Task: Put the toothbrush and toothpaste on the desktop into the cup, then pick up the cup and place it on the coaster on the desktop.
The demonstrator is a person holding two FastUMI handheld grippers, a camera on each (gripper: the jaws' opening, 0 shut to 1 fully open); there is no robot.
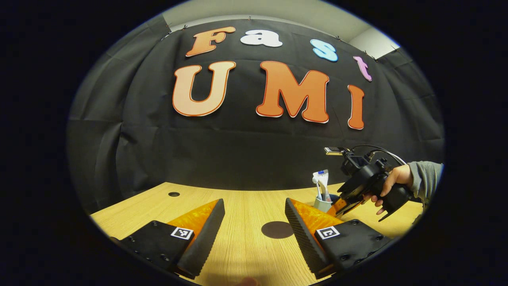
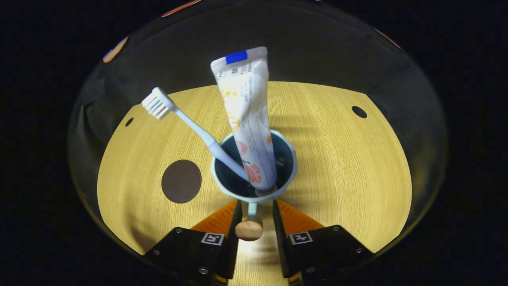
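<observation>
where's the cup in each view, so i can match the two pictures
Left gripper view: the cup sits right of centre on the desk, past the near right finger, with the right gripper at it.
Right gripper view: the cup is dead centre, just beyond the fingertips, holding the toothbrush and toothpaste.
Shared landmark: the dark round coaster on the desk.
</observation>
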